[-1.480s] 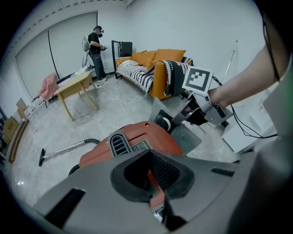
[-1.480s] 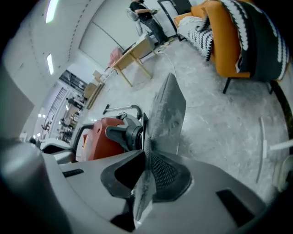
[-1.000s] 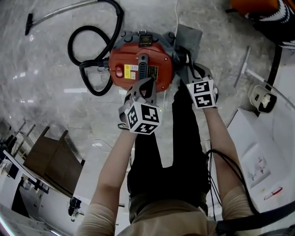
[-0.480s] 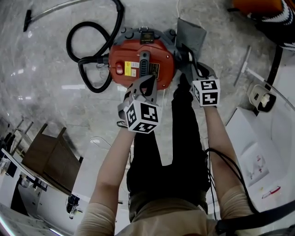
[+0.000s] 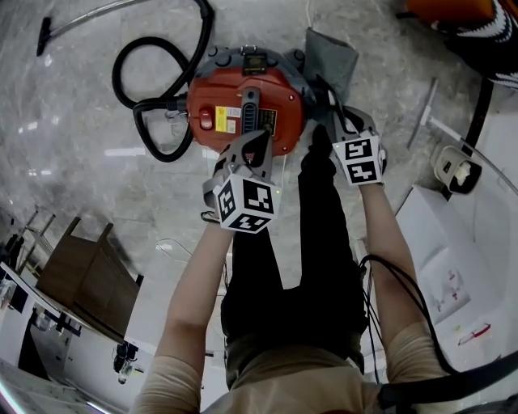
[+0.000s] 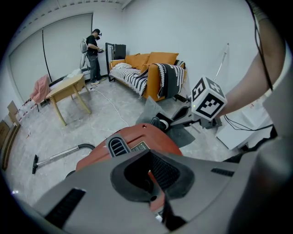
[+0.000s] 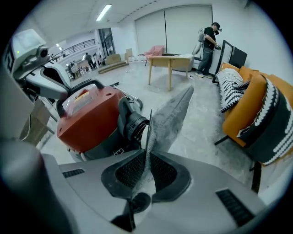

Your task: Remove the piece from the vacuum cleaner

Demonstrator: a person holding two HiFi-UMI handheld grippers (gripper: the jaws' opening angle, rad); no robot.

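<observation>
The grey piece, a thin felt-like sheet, stands on its edge between the 2 pads of the right gripper, and I see this claw clenched on its lower corner. From there the sheet rises and widens toward the floor beyond. Its near edge passes just beside the black round port on the side of the vacuum cleaner; I cannot tell if it touches the port. In the head view the piece lies at the right side of the red vacuum cleaner, close to its body. The left gripper hangs over the near edge of the red lid, pointing steeply down. Its jaws are close together with only a narrow slit, where some red shows, and I cannot tell if they pinch anything. The black hose makes 1 loop on the floor at the left of the machine, and its metal tube runs away to the upper left. Farther in the room I see an orange sofa with a striped blanket, a wooden table, and 1 person standing near the wall.
</observation>
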